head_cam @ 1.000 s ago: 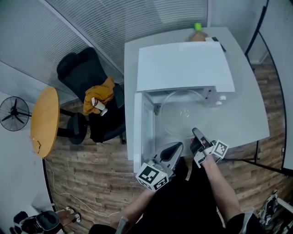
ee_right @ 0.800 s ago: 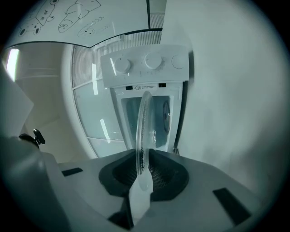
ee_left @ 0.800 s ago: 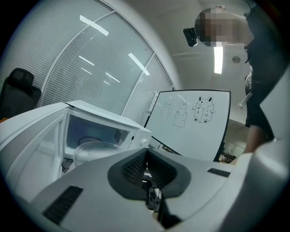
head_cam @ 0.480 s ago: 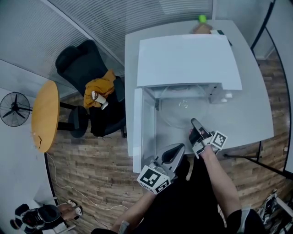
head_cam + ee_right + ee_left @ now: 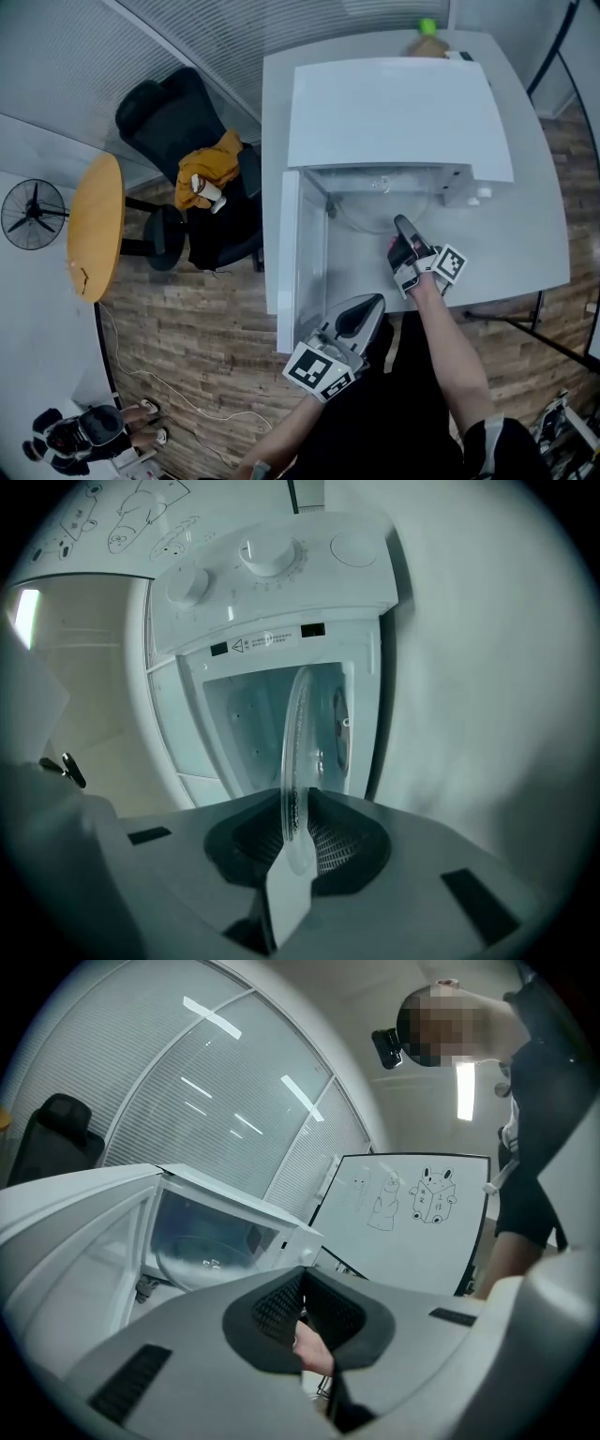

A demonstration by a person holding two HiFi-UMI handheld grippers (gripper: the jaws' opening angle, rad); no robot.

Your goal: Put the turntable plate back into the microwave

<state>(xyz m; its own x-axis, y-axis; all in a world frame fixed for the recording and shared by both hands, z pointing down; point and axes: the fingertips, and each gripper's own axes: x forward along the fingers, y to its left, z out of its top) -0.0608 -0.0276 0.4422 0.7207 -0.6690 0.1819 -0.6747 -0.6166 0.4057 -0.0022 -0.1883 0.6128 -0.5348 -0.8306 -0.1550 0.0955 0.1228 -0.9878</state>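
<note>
The white microwave (image 5: 398, 112) stands on a grey table (image 5: 525, 234), its door (image 5: 298, 253) swung open to the left. My right gripper (image 5: 401, 225) is shut on the rim of the clear glass turntable plate (image 5: 375, 202), whose far part reaches into the cavity mouth. In the right gripper view the plate (image 5: 298, 742) shows edge-on between the pads of the right gripper (image 5: 298, 827), in front of the open cavity. My left gripper (image 5: 370, 305) hangs lower, near the table's front edge, shut and empty. From the left gripper (image 5: 300, 1283) the plate (image 5: 202, 1255) shows inside the opening.
A black office chair (image 5: 178, 131) with a yellow cloth (image 5: 211, 173) stands left of the table. A round wooden table (image 5: 94, 225) and a fan (image 5: 33, 214) lie further left. A green thing (image 5: 427, 26) sits at the table's far end. A whiteboard (image 5: 403, 1213) stands behind.
My right gripper has carried the plate forward toward the microwave, so more of the glass now lies under the housing. The left gripper has hardly moved.
</note>
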